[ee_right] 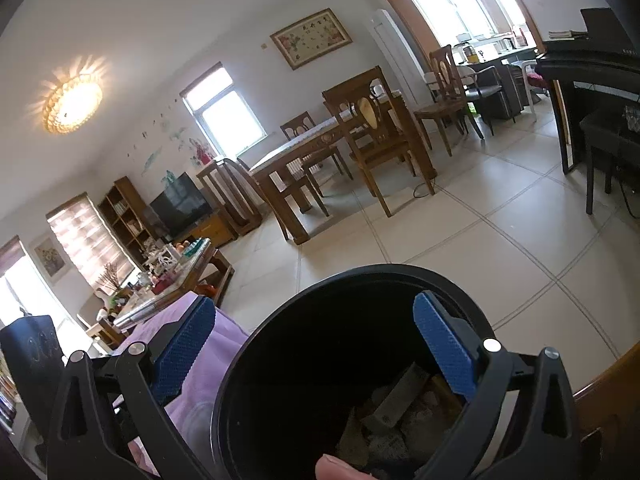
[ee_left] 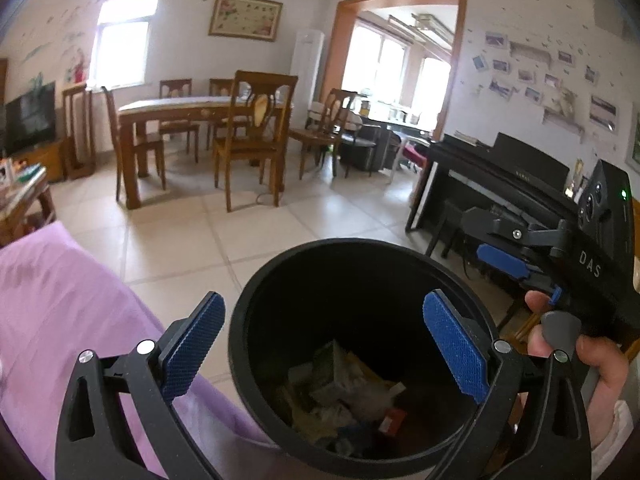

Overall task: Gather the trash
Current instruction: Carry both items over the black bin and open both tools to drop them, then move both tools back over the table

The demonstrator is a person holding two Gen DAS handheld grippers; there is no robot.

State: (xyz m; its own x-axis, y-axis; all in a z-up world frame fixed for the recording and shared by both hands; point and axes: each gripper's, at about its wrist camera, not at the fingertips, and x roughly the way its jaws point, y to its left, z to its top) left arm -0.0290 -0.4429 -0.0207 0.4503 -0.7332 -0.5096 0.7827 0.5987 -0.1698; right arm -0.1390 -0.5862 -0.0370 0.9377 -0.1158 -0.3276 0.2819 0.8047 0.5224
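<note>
The landmark here is the round black plastic trash bin (ee_left: 360,264), which stands open on the pale tiled floor (ee_left: 256,232), right next to the purple cloth cover (ee_left: 60,304).

The trash is inside the bin, down at the bottom. It is a loose pile of crumpled paper and wrappers (ee_left: 340,396), with a small red piece among them. The right wrist view shows the same pile (ee_right: 400,412), with a flat grey cardboard bit lying slanted on top.

The left gripper (ee_left: 324,348) is held just above the near edge of the bin. Its two blue pads are spread as wide as they go. One pad sits outside the bin rim on the purple cloth side, and the other pad (ee_left: 456,348) hangs over the bin's mouth. Nothing is between them and nothing is held.

The right gripper (ee_right: 316,344) is also wide open and empty, and it too straddles the near rim of the bin. From the left wrist view it can be seen off to the far side of the bin from the purple cloth, held in a hand (ee_left: 576,356).

So the trash lies straight down and a little forward from both grippers. Both are about equally near the bin. No loose trash shows on the floor around the bin, so I think the next bit must be found somewhere else, away from the bin.
</note>
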